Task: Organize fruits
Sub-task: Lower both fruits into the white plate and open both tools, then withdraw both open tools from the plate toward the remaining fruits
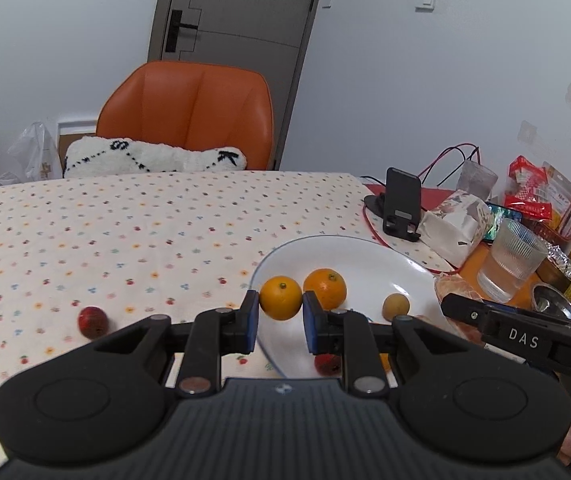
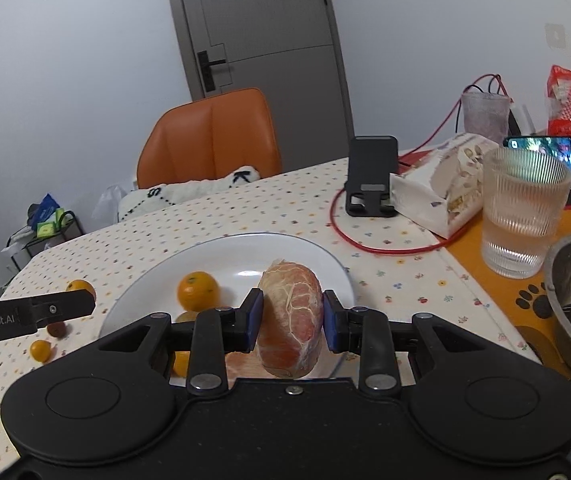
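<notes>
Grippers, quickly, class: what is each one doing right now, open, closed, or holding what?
Left gripper: shut on a small orange.
Right gripper: shut on a peeled pomelo segment, above the white plate.

Count as seen from my two grippers.

- Oranges: two. One orange (image 1: pixel 280 298) is clamped in my left gripper (image 1: pixel 279 314); a second orange (image 1: pixel 324 288) lies just beyond its right finger.
- Peeled citrus pieces: two. One peeled piece (image 2: pixel 290 320) is clamped in my right gripper (image 2: pixel 291 314); a paler piece (image 2: pixel 239 360) lies under its left finger.
- Red fruits: two, the first red fruit (image 1: pixel 92 322) left of my left gripper, the other red fruit (image 1: pixel 327 364) beneath it.
- Small yellow fruits: two, the near yellow fruit (image 2: pixel 181 362) and the far yellow fruit (image 2: pixel 40 350).
- Brown fruit (image 1: pixel 395 307): one.
- Plate (image 1: pixel 365 248): one.
- Glasses: two, a ribbed glass (image 2: pixel 525 216) and a rear glass (image 2: pixel 485 116).
</notes>
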